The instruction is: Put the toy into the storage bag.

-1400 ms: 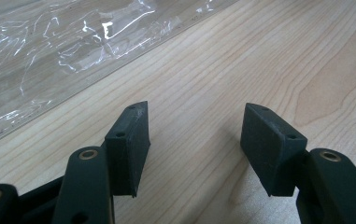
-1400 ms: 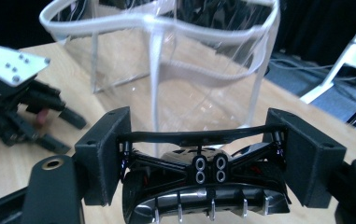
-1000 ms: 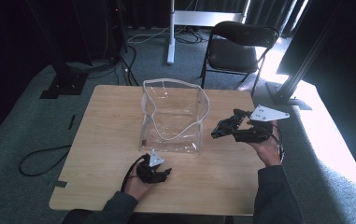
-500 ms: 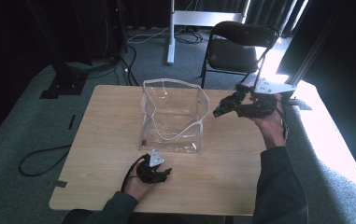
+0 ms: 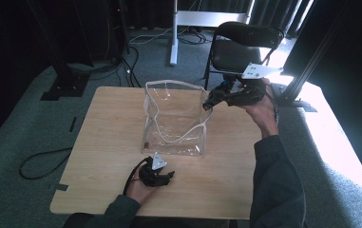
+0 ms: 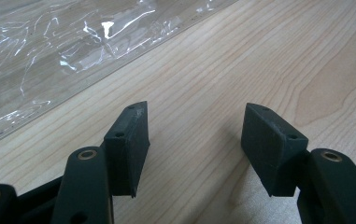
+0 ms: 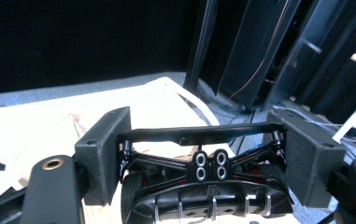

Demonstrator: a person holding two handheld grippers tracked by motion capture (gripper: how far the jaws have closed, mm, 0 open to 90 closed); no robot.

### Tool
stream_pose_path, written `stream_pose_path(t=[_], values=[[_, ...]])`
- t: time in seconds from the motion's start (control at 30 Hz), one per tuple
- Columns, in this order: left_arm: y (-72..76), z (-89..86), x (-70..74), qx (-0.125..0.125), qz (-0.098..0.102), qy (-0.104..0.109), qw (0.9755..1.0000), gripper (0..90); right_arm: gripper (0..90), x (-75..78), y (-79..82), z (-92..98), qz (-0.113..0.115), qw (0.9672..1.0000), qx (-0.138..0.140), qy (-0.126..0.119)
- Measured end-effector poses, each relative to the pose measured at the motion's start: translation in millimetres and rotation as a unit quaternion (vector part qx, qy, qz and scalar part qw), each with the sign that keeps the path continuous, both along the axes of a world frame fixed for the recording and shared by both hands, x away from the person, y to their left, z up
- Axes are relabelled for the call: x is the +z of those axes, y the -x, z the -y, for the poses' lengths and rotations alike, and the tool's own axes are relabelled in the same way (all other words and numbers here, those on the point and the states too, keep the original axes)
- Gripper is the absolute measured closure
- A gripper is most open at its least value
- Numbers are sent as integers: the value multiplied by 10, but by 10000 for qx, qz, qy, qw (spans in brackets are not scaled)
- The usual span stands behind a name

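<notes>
A clear plastic bag (image 5: 174,118) with white trim stands open on the wooden table (image 5: 112,142). My right gripper (image 5: 212,100) is held in the air at the bag's upper right corner, shut on a black toy car (image 5: 220,91). In the right gripper view the two pads clasp the toy car (image 7: 203,186) at its rear wing, and the bag's white rim lies beyond. My left gripper (image 5: 169,176) rests on the table just in front of the bag. Its jaws stand open with nothing between them (image 6: 194,126), and the bag's clear film (image 6: 49,46) lies ahead to the left.
A black folding chair (image 5: 245,47) stands behind the table's far right corner. A white post base and cables lie on the grey floor at the back. Bare wood stretches left of the bag and along the front right.
My right gripper has lifted the toy car up and away from me, from beside the bag's right wall to its upper right corner. The left gripper has stayed put.
</notes>
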State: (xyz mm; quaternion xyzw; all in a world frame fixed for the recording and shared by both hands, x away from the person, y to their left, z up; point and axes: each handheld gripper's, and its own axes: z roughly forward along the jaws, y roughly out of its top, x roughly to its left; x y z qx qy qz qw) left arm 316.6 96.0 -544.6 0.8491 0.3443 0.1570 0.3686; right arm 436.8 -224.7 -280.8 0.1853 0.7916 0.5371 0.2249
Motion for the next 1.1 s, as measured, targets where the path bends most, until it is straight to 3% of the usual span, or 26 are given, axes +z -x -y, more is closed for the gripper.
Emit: stream_pose_path(t=[0.2,0.37,1.1], values=[[0,5,-2,15,-1,20,10000,422,247,-104,-104,-81,-215,9995,140,173],[-2,12,-3,29,-9,31,10000,421,247,-207,-168,-95,-401,9987,242,177],[-5,22,-1,16,-16,6,10000,417,247,-772,-373,-232,-1065,9924,323,526]])
